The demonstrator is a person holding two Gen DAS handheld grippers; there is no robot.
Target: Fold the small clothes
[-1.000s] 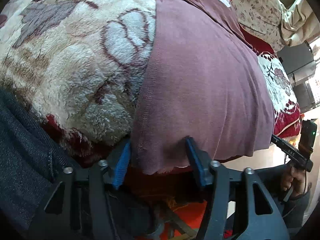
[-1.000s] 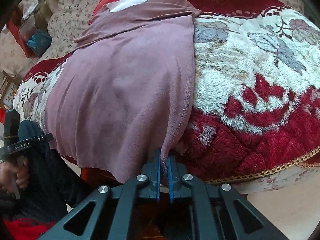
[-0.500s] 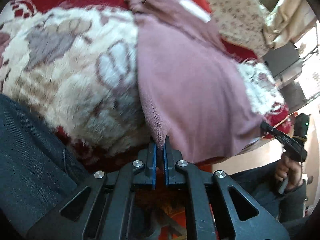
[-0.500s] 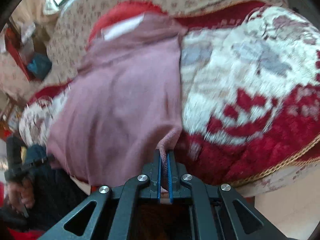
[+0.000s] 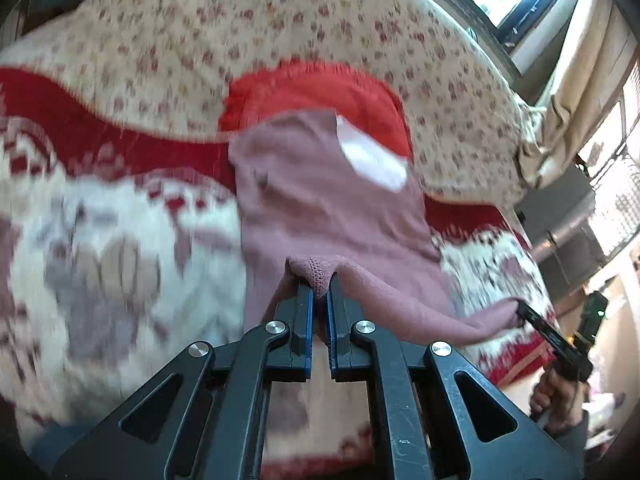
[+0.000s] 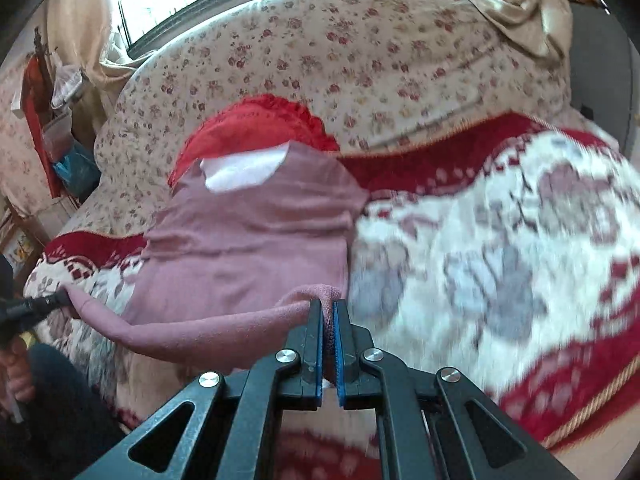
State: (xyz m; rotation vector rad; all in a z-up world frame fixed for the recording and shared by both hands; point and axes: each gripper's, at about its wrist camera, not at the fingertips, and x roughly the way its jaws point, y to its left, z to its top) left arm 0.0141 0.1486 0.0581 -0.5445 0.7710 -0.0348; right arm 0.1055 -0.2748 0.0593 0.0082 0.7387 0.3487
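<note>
In the left wrist view the mauve garment (image 5: 320,196) runs lengthwise from the lower centre of the frame up to the upper centre, its neck end farthest away with a white lining patch (image 5: 374,158) showing at the top. It is a soft, dusty-pink knit with a stitched hem, lying on a red, white and grey patterned blanket (image 5: 112,248), its neck end over a red cloth (image 5: 308,88). Behind is a floral cushion (image 5: 200,28). The left gripper (image 5: 319,286), at lower centre, is clenched on the near hem corner, which bunches between its blue pads. To the right, the lifted hem stretches as a taut band to the right gripper (image 5: 520,312) at the right edge, clamped on the other corner. A hand (image 5: 556,396) holds its handle, lower right.
</note>
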